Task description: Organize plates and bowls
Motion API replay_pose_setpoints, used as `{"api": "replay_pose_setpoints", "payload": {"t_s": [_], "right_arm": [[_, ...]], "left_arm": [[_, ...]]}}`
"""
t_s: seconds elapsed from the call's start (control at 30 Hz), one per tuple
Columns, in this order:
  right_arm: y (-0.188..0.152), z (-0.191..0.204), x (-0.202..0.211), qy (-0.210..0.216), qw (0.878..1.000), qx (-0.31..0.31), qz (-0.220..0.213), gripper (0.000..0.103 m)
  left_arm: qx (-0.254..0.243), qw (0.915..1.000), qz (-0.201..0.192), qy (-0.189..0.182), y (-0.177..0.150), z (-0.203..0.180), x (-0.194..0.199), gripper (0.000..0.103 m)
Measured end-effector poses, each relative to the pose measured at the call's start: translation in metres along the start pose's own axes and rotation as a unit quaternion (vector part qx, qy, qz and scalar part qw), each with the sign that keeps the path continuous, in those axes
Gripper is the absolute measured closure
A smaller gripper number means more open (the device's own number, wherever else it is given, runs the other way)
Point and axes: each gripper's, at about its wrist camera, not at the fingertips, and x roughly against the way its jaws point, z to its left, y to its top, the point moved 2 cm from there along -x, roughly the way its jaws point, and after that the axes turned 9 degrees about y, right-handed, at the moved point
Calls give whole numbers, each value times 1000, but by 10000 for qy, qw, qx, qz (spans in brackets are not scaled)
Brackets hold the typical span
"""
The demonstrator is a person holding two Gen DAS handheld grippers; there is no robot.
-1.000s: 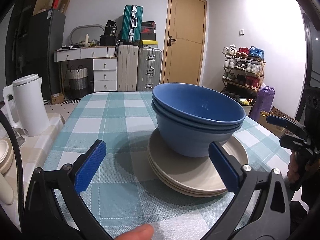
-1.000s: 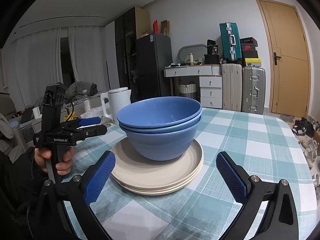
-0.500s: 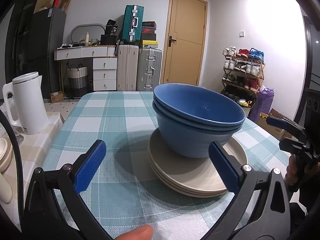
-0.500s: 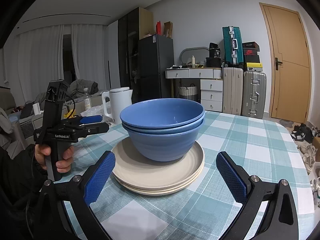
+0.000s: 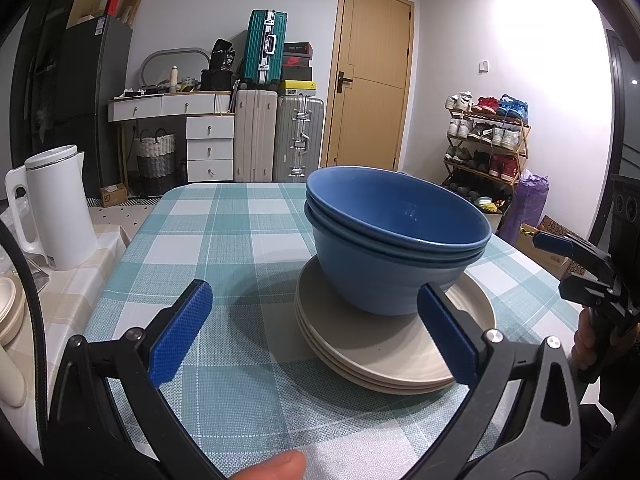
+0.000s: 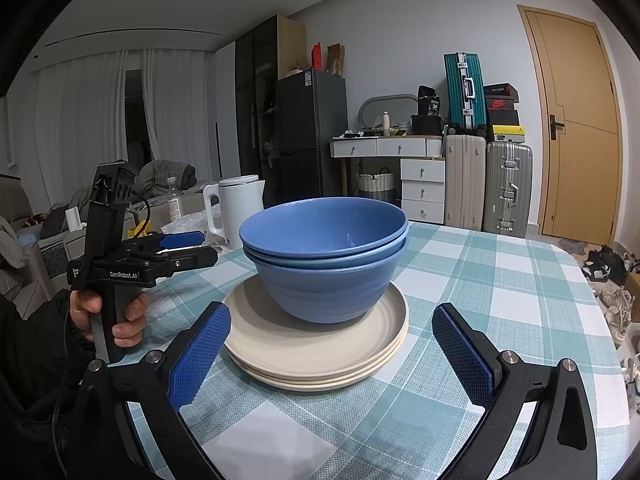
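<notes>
Two nested blue bowls [image 5: 396, 240] [image 6: 326, 252] sit on a stack of three beige plates [image 5: 384, 344] [image 6: 316, 348] on the checked tablecloth. My left gripper [image 5: 316, 320] is open and empty, its blue pads wide apart, short of the stack on its near side. My right gripper [image 6: 332, 344] is also open and empty, its pads flanking the near rim of the plates without touching. Each gripper shows in the other's view: the right one [image 5: 576, 264] at the far right edge, the left one [image 6: 176, 248] held by a hand on the left.
A white kettle [image 5: 56, 208] [image 6: 236, 208] stands on a side surface left of the table. Beige dishes [image 5: 8, 312] peek in at the left edge. Beyond the table [image 5: 224, 240] are suitcases [image 5: 280, 136], a drawer unit, a door and a shoe rack [image 5: 488, 148].
Both grippers have drifted back and up very slightly; the bowls and plates have not moved and both stay open.
</notes>
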Motion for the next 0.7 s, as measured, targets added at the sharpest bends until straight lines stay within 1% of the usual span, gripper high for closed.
{"api": "replay_pose_setpoints", "payload": {"t_s": [0.7], "right_arm": [[0,0,0,0,10000,3,0,0]], "left_arm": [[-13,10000,4,6,0,0,-1,1]]}}
